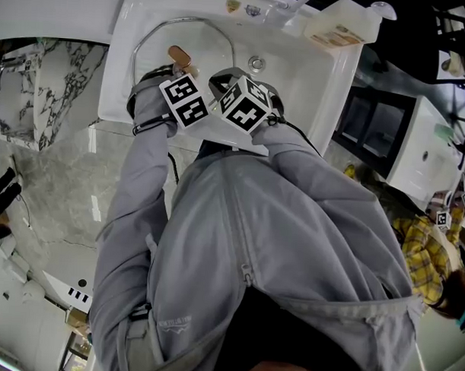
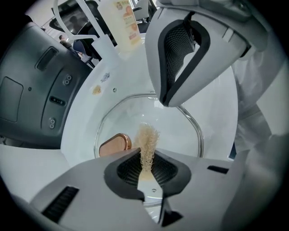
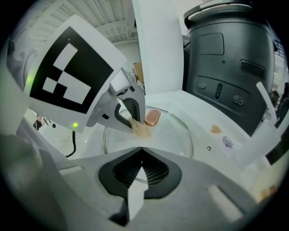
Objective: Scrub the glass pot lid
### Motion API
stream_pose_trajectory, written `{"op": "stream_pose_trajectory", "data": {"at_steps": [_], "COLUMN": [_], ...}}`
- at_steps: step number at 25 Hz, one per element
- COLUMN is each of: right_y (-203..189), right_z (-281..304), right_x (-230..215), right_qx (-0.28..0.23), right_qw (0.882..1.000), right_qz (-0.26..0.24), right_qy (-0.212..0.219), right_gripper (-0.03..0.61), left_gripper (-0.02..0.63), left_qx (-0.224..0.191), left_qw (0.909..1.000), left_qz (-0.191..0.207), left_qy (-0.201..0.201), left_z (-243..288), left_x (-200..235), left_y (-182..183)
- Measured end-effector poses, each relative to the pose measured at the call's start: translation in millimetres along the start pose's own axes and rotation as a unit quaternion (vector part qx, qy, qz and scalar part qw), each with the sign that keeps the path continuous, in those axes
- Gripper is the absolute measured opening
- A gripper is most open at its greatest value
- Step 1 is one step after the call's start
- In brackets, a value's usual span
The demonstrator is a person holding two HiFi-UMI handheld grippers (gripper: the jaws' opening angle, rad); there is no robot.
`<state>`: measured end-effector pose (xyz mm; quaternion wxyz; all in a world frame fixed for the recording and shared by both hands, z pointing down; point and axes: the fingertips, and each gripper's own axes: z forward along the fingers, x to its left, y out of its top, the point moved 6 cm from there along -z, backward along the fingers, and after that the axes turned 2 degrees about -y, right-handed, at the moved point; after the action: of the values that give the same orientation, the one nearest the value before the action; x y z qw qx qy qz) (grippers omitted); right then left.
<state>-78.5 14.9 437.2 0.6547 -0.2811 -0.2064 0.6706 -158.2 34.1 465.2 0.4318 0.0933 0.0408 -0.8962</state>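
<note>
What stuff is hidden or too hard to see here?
- Head view: the marker cubes hide the near edge of the glass pot lid.
- Left gripper view: the right hand-held gripper covers part of the far rim. It is unclear whether the scrubber touches the glass.
- Head view: the bottle label print is too small.

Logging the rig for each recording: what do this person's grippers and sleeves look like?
The left gripper and right gripper have pale grey-white shells and dark ribbed pads on the jaws. Each carries a white cube with black square markers. A green light glows on the left one's body. The person wears a grey jacket with long sleeves. A black cable trails by the left wrist.
</note>
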Motion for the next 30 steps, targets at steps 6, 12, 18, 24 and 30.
{"op": "stream_pose_trajectory", "data": {"at_steps": [6,12,18,24,30], "right_y": [0.7,4.5,5.1,5.1,0.5], "right_z": [-5.7,-17.2,-28.3,-41.8,-70.3], "right_x": [-4.5,-9.8,-11.2,-14.0,-32.2], "right_qx": [-0.007,-0.019,-0.032,-0.049,-0.078], "right_qw": [1.000,1.000,0.999,0.998,0.992], "right_qz": [0.010,0.022,0.036,0.046,0.088], "right_qy": [-0.002,-0.011,-0.017,-0.017,-0.037], "right_gripper": [0.005,0.005,0.005,0.005,0.005], "left_gripper": [0.034,0.034,0.035,0.034,0.034], "left_qx": [-0.003,-0.012,-0.021,-0.053,-0.096], "left_qw": [1.0000,0.9996,0.9982,0.9963,0.9946], "left_qz": [0.006,0.007,0.009,-0.005,-0.002], "left_qy": [-0.004,-0.024,-0.056,-0.067,-0.041], "left_z": [-3.8,-9.4,-15.3,-34.8,-66.3], "left_x": [-13.3,-43.7,-73.1,-78.9,-49.8], "left_y": [4.2,12.8,20.4,34.7,58.8]}}
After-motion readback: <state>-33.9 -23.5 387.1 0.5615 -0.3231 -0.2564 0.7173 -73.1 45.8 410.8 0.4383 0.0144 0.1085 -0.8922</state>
